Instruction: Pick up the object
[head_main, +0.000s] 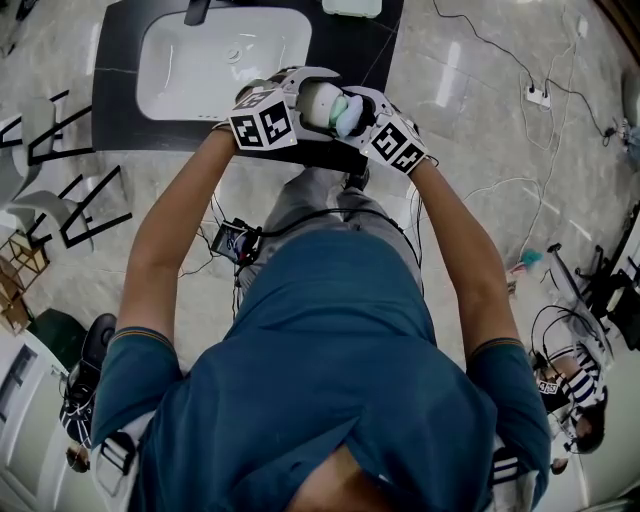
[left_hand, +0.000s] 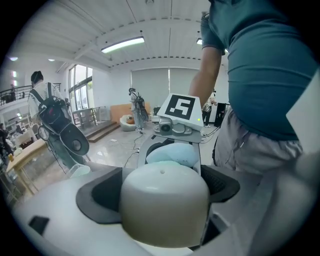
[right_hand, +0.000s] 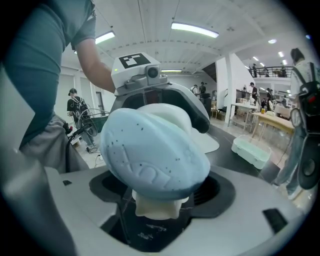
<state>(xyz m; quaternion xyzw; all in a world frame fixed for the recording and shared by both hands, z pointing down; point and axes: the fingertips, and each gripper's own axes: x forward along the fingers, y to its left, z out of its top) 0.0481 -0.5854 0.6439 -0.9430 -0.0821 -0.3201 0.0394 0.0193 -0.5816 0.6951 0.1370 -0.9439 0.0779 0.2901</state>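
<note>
Pinching smooth white domed object, speckled pale-blue cap: left hand-held gripper, right hand-held gripper.

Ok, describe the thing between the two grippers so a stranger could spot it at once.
Find the white sink in the dark counter. At its near edge the left gripper and right gripper meet around a rounded object: white dome body, pale blue-green speckled cap.
</note>
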